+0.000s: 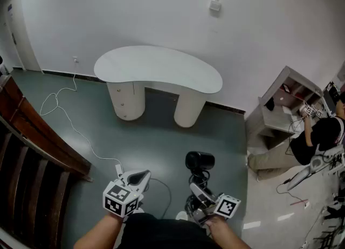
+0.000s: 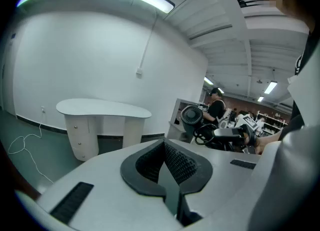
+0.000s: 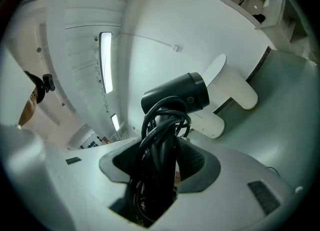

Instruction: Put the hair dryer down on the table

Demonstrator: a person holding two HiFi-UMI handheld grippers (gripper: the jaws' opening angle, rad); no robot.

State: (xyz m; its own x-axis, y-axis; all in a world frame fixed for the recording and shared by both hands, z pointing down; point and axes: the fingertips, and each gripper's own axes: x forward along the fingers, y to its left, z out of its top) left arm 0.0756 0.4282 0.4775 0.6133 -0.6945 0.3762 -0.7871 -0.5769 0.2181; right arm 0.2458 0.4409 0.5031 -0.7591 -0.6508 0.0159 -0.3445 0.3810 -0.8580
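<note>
My right gripper [image 1: 198, 189] is shut on the black hair dryer [image 1: 200, 161], low over the grey floor and well short of the table. In the right gripper view the pads [image 3: 196, 162] press the handle and the black cord wound round it, and the dryer's barrel [image 3: 175, 97] stands above the jaws. The white kidney-shaped table [image 1: 156, 67] stands against the far wall with nothing on its top. My left gripper [image 1: 141, 177] hangs at the lower left, jaws together and holding nothing [image 2: 165, 165]. In the left gripper view the hair dryer [image 2: 190, 116] shows to the right of the table [image 2: 100, 108].
A dark wooden bench [image 1: 32, 140] runs along the left. A white cable [image 1: 70, 118] trails across the floor to a power strip [image 1: 118, 168] beside my left gripper. At the right, a person [image 1: 318, 140] sits by a grey shelf unit [image 1: 285, 102].
</note>
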